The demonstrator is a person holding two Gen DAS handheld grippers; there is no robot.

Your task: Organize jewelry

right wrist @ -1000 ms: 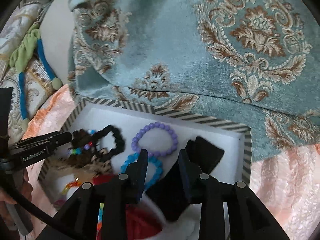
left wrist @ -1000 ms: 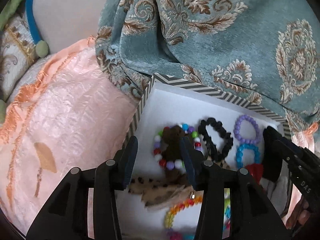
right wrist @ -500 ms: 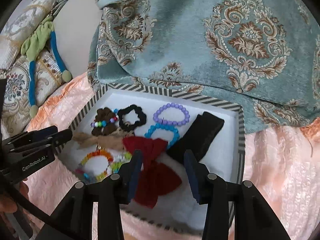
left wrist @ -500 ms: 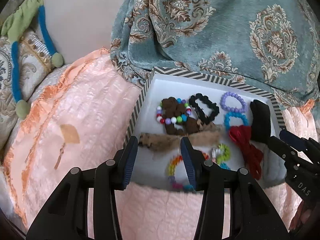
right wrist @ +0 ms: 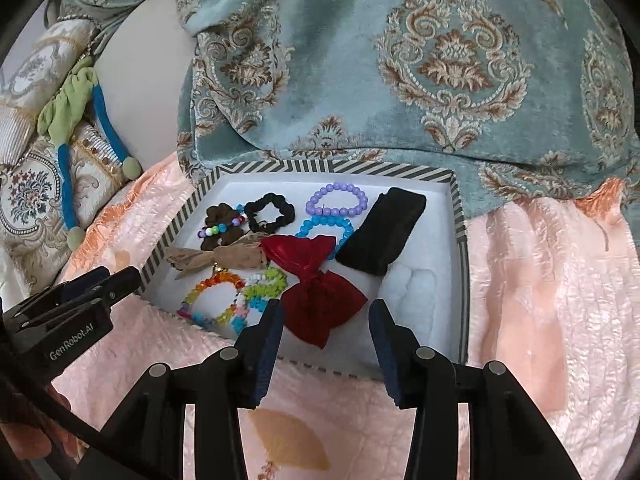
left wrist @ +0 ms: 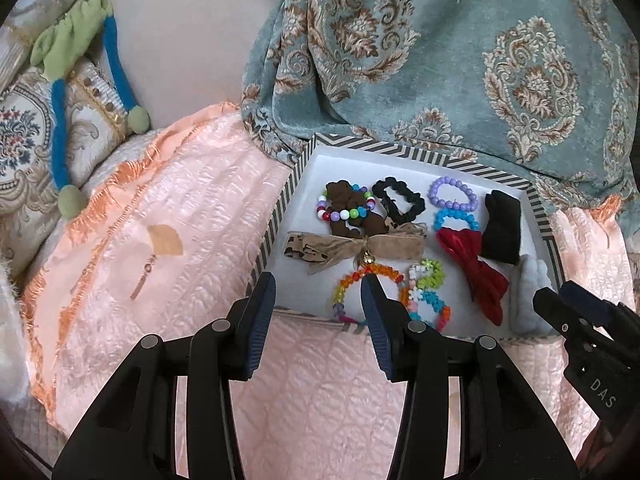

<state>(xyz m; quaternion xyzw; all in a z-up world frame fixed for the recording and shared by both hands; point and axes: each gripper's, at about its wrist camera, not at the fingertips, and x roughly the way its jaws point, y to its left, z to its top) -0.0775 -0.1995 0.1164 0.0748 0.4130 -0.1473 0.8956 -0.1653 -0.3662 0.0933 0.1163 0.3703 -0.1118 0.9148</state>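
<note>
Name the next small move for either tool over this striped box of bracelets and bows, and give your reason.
Probably lower the right tool onto the red bow. Both tools are open and hold nothing, near the striped box. The bow lies just ahead of the right tool's fingers, overlapping the blue bracelet and touching the tan bow, so lifting it would untangle the pile.

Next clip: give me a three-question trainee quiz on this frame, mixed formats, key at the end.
1. True or false: the red bow lies inside the striped box.
2. Which bracelet sits directly beside the black scrunchie, toward the black pouch? A) purple bead bracelet B) rainbow bead bracelet C) a gold chain
3. Fill in: the left gripper and the right gripper both have jaws that are ____.

Key: 1 true; 2 A; 3 open.
</note>
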